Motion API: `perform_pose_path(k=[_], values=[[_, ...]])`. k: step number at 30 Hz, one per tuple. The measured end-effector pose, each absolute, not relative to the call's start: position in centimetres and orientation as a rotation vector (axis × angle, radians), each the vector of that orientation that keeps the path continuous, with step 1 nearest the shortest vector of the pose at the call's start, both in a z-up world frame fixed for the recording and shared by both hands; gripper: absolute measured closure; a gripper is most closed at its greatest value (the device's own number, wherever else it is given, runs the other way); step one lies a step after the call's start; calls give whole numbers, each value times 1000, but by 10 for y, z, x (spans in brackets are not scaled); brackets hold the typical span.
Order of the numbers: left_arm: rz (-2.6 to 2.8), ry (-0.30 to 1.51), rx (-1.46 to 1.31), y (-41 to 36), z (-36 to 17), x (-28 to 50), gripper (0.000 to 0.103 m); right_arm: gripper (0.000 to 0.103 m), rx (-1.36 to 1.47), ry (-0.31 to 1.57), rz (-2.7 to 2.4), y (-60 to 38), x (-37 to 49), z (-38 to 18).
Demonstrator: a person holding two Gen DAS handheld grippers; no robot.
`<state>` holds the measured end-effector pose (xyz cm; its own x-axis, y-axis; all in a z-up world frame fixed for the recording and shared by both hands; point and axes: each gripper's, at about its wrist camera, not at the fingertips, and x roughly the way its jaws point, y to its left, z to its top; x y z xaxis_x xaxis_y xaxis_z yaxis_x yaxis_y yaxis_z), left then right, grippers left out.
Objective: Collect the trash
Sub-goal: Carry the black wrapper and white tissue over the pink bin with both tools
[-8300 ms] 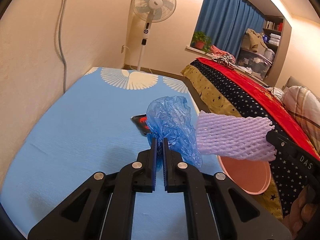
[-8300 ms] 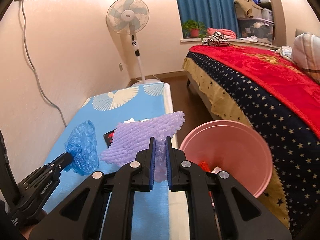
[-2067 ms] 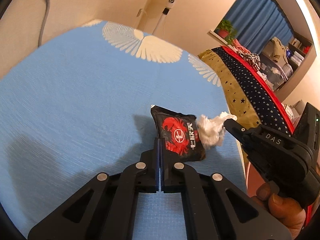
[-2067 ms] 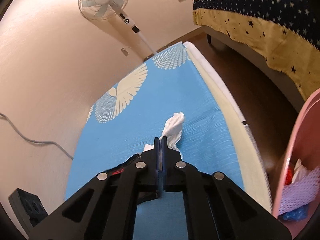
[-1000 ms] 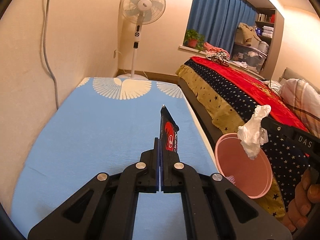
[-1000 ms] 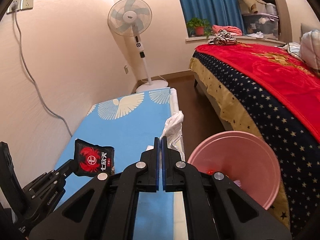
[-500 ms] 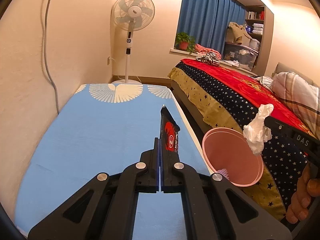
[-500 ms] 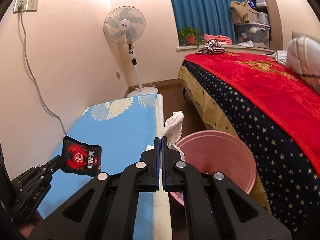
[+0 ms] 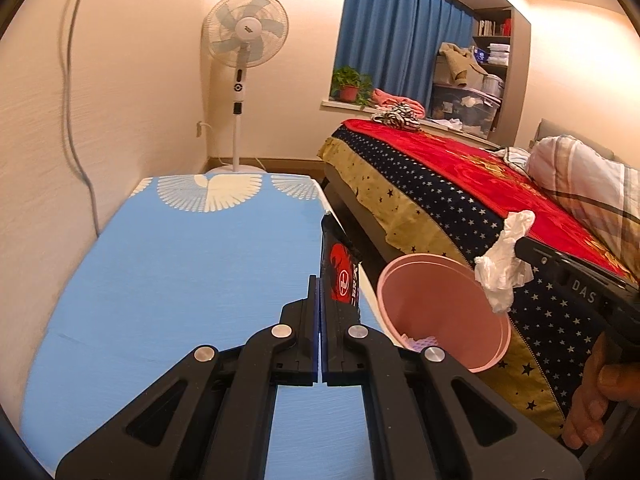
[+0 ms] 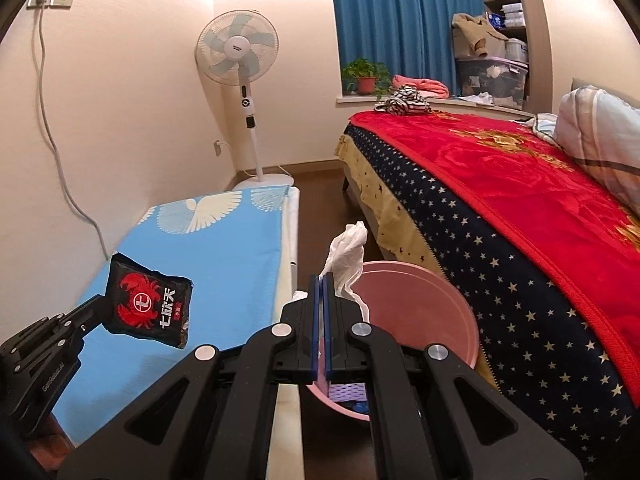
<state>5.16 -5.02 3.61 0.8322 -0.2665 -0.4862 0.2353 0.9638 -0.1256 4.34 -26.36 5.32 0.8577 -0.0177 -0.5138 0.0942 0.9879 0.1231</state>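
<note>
My left gripper is shut on a black snack packet with a red crab print, held in the air over the right edge of the blue mattress; the packet also shows in the right wrist view. My right gripper is shut on a crumpled white tissue and holds it above the near rim of the pink bin. In the left wrist view the tissue hangs over the bin. Purple foam net lies inside the bin.
A bed with a red and starred blanket runs along the right. A standing fan stands at the mattress's far end. A wall with a cable borders the left. A narrow floor strip holds the bin.
Both grippers have carried their items rightward toward the pink bin. The tissue now hangs over the bin's rim, and the packet has reached the mattress's right edge.
</note>
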Motion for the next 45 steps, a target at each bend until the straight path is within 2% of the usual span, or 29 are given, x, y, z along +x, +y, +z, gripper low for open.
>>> perform_pose_path(k=[29,45], values=[[-385,561,-36,-133,4,95,103,101,140,577,-246,-312,73,16],[-423,595,-48,-154,-13,113,103,101,166,610,-282,-323,85,-1]])
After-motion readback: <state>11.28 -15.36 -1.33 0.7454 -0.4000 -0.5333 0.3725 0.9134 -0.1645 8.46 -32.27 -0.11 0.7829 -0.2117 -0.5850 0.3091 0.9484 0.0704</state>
